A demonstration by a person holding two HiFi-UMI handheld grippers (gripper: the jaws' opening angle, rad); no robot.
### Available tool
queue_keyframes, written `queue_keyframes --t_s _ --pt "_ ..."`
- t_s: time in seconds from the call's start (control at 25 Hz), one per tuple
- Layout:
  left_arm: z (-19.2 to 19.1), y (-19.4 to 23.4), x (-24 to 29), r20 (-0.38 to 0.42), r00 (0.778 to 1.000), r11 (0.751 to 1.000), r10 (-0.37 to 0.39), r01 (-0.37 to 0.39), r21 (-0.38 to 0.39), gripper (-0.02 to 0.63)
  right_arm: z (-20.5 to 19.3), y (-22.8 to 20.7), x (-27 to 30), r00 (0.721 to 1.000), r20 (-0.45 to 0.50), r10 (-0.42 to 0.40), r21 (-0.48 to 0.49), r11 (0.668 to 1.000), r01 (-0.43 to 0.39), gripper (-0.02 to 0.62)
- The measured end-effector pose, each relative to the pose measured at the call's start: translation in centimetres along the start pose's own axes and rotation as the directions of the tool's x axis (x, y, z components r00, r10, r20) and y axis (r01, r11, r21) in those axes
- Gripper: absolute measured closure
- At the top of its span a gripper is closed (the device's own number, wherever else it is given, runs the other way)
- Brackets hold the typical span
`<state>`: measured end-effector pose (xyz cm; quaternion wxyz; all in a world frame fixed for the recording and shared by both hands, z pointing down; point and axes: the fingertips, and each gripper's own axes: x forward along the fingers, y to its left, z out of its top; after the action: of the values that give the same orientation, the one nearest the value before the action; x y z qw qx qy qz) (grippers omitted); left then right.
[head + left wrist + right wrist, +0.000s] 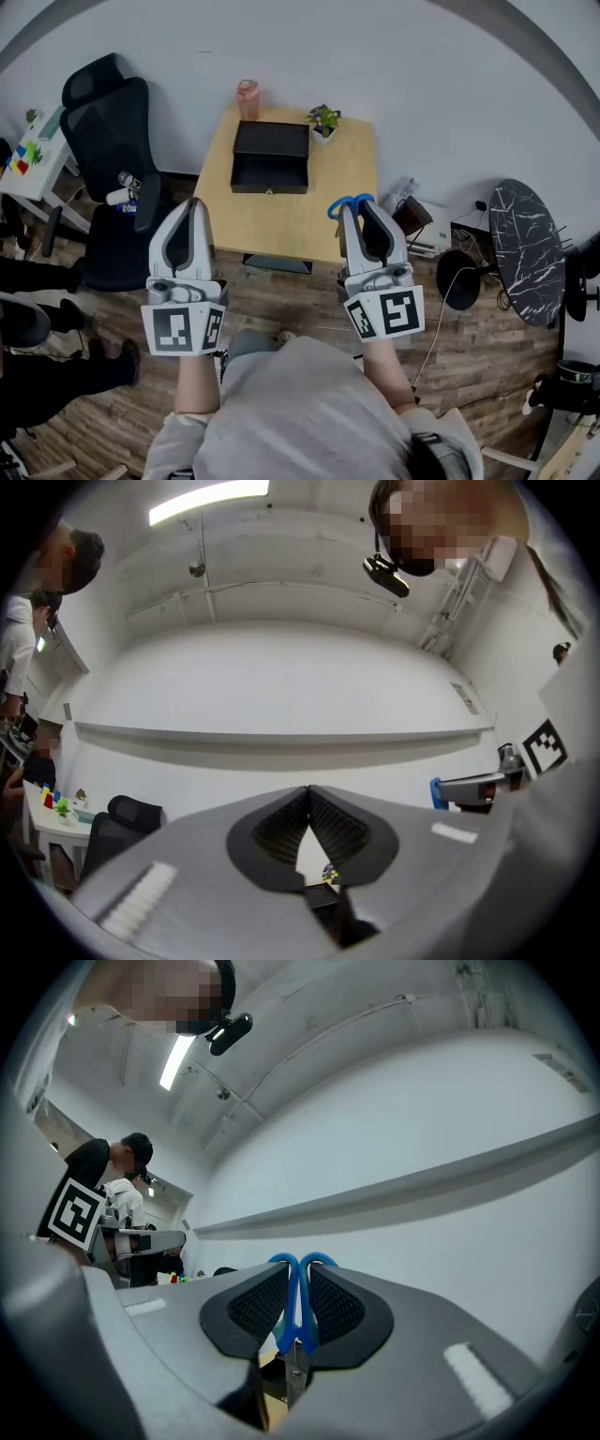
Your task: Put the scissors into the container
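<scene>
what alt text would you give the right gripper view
The right gripper has its dark ribbed fingers shut on blue-handled metal scissors, the handle loops sticking out beyond them. A white wall and a ceiling light strip lie behind.

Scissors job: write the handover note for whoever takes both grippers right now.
Right gripper: shut on the scissors, blue handles sticking out past the jaw tips.
Left gripper: shut, empty.
Container: black, open, at the far side of the table, beside a small plant.
Done: scissors picked up and held on the near side of the table, short of the container.
Left: carry them over the container, lower them in, open the right jaws.
</scene>
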<state>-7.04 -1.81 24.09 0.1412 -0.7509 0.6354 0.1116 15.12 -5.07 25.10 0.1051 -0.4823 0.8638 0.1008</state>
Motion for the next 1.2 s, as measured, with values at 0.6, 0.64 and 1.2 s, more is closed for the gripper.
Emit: queue_keyframes --t_s 0.6,0.64,1.2 --pt "-2.7 2.6 7.7 -0.001 0.999 0.999 -0.039 0.039 0.01 0.549 -2.5 -2.4 7.5 1.0 -0.008 -0.015 0.004 1.0 0.015 0.522" --pt "-2.9 3.0 8.4 -0.001 0.999 0.999 -0.043 0.043 0.009 0.549 -2.7 -2.5 8.3 1.0 -0.009 -0.018 0.003 1.0 0.018 0.522" --pt "-7.0 8.0 17.8 -0.015 0.993 0.993 -0.116 0.116 -0.02 0.549 -5.9 -4.1 17.4 0.996 -0.036 -0.079 -0.007 0.997 0.079 0.522"
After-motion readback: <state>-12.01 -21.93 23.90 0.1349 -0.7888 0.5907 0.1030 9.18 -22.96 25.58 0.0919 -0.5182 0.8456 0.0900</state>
